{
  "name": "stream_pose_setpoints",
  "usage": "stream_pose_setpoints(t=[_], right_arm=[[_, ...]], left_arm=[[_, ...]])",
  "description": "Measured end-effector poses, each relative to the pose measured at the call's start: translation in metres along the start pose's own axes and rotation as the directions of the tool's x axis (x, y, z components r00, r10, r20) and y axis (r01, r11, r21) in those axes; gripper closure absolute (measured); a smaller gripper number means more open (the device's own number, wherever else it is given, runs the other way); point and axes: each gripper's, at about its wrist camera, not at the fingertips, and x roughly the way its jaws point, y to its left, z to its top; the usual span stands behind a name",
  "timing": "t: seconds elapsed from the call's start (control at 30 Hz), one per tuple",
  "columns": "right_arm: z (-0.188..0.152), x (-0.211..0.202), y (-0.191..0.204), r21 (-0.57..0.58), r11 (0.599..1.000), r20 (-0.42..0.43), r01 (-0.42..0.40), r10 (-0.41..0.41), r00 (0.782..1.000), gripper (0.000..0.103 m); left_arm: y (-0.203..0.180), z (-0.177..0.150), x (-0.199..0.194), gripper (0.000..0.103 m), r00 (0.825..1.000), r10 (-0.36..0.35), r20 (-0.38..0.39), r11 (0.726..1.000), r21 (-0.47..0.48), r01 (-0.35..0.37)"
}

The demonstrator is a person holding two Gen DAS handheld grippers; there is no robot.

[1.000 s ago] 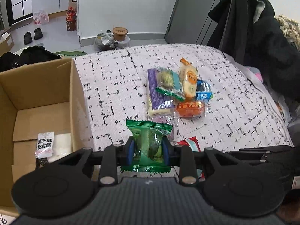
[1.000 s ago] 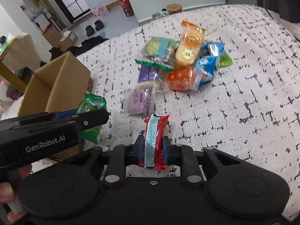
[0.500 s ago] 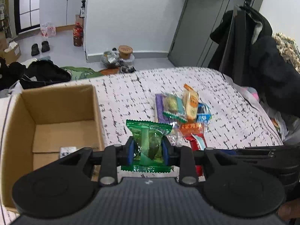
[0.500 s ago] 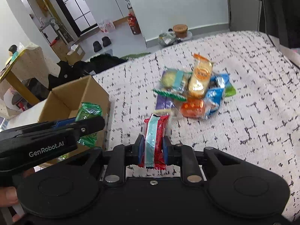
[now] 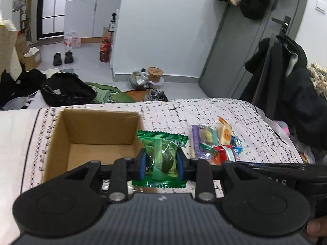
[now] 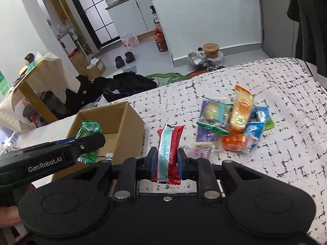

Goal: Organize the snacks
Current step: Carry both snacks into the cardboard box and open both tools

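The left gripper (image 5: 161,161) is clamped on a green snack packet (image 5: 162,159) beside the open cardboard box (image 5: 98,130), likely its destination; the right gripper (image 6: 167,160) pinches a red packet (image 6: 168,153), the other snacks (image 6: 231,126) piled on the bedspread (image 6: 286,143)

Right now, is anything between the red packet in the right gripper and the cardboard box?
Yes: the left gripper, shut on a green packet, hangs by the cardboard box, on the red packet's way there.
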Motion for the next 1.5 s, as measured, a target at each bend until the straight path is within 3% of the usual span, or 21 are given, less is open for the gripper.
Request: stream_pose_setpoints(t=[0.63, 1.0, 1.23, 1.5], right_arm=[[0.001, 0.019, 0.06, -0.069, 0.991, -0.017, -0.111, 0.11, 0.994, 0.083], [-0.013, 0.038, 0.084, -0.091, 0.984, -0.083, -0.156, 0.148, 0.985, 0.082], [-0.026, 0.052, 0.095, -0.116, 0.983, -0.133, -0.145, 0.129, 0.983, 0.082], [-0.02, 0.038, 0.09, -0.113, 0.985, -0.087, -0.133, 0.124, 0.988, 0.076]], left_arm=[[0.08, 0.001, -0.033, 0.074, 0.988, 0.155, 0.02, 0.98, -0.129, -0.151], [0.095, -0.008, -0.03, 0.074, 0.988, 0.153, 0.004, 0.975, -0.164, -0.15], [0.102, -0.016, -0.022, 0.074, 0.991, 0.13, -0.021, 0.972, -0.193, -0.132], [0.1, -0.022, -0.017, 0.074, 0.994, 0.101, -0.041, 0.972, -0.21, -0.108]])
